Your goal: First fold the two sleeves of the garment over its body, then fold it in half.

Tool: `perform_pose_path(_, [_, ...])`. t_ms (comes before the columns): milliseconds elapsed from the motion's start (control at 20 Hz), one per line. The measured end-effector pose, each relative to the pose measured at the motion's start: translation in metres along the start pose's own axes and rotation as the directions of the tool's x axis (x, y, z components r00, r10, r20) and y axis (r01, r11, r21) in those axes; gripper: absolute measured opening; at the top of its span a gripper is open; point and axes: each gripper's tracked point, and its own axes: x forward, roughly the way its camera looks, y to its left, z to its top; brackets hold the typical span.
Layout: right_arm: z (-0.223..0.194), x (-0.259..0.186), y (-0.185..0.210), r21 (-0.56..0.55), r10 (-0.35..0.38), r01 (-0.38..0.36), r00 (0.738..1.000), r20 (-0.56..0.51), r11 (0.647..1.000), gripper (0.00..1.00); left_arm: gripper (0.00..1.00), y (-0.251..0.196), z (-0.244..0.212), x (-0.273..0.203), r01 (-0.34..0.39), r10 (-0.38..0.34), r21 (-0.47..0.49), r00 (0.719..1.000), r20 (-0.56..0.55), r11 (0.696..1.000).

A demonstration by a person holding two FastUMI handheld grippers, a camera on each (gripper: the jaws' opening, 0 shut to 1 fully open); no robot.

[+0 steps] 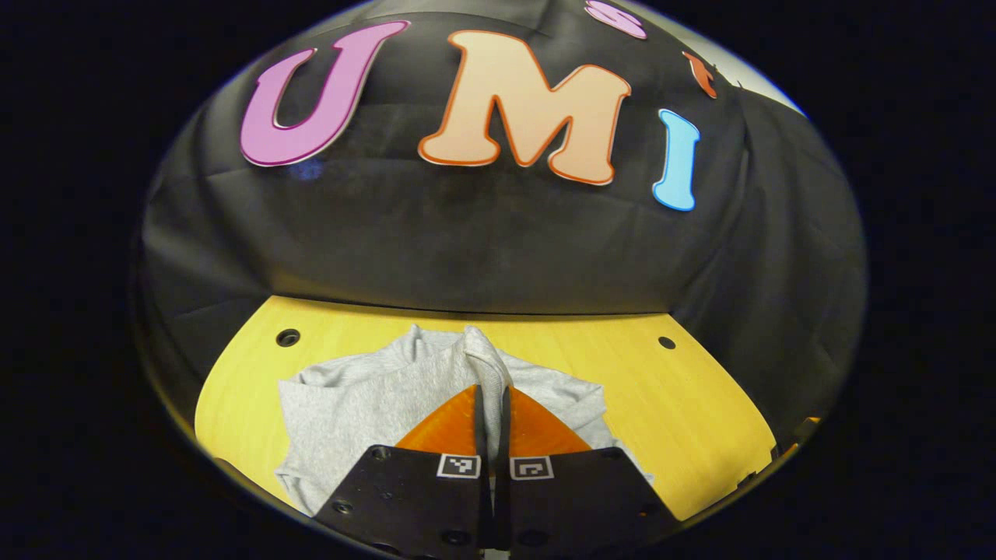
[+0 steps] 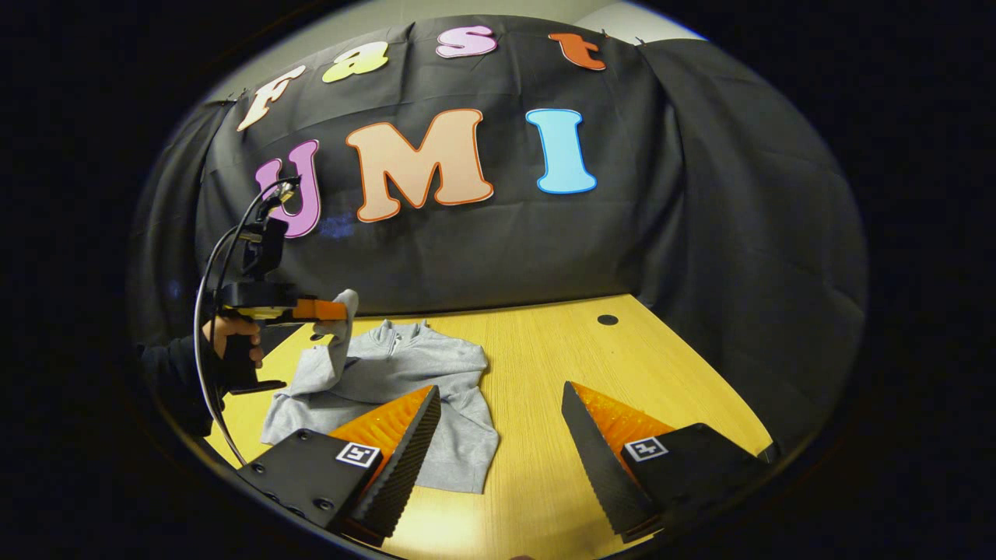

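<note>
A yellow wooden table (image 2: pixel 622 365) carries a grey garment (image 2: pixel 436 373), lying flat toward its left side. The left tongs (image 1: pixel 492 404) pinch 1 sleeve (image 1: pixel 482 362), lifting it above the body. The right tongs (image 2: pixel 502 435) hang wide apart over bare table just beside the garment, holding nothing.

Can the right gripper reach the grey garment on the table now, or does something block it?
Probably yes. The right gripper is open and holds nothing, and the grey garment lies just ahead of its fingers on the table. The left gripper lifts one sleeve on the far side, out of the way.
</note>
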Motion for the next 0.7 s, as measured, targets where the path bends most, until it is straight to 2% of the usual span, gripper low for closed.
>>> perform_pose_path(50, [-0.002, -0.001, -0.002, -0.003, 0.001, -0.001, 1.000, -0.005, 1.000, 0.94, 0.00, -0.009, -0.002, 0.006, 0.009, -0.009, 0.009, 1.000, -0.007, 1.000])
perform_pose_path(100, [-0.005, -0.003, -0.004, -0.006, 0.002, -0.003, 1.000, -0.011, 1.000, 0.98, 0.00, -0.017, -0.007, 0.012, 0.017, -0.017, 0.018, 1.000, -0.018, 1.000])
perform_pose_path(250, [-0.013, -0.007, -0.011, -0.017, 0.008, -0.009, 0.999, -0.031, 1.000, 0.98, 0.00, -0.039, -0.020, 0.031, 0.046, -0.044, 0.033, 0.998, -0.051, 0.998])
perform_pose_path(500, [-0.021, -0.012, -0.025, -0.012, 0.002, -0.003, 0.999, -0.055, 1.000, 0.98, 0.00, -0.054, -0.047, 0.056, 0.040, -0.034, 0.064, 0.995, -0.099, 0.997])
perform_pose_path(550, [-0.021, -0.011, -0.027, -0.009, 0.003, -0.004, 0.998, -0.056, 1.000, 0.94, 0.01, -0.059, -0.054, 0.062, 0.053, -0.045, 0.072, 0.993, -0.111, 0.996])
perform_pose_path(600, [-0.022, -0.011, -0.029, -0.009, 0.002, -0.003, 0.998, -0.058, 1.000, 0.98, 0.04, -0.061, -0.063, 0.066, 0.058, -0.047, 0.083, 0.990, -0.131, 0.995])
perform_pose_path(700, [-0.024, -0.010, -0.032, -0.015, 0.002, -0.003, 0.998, -0.063, 1.000, 0.98, 0.09, -0.067, -0.078, 0.073, 0.074, -0.056, 0.102, 0.984, -0.168, 0.992])
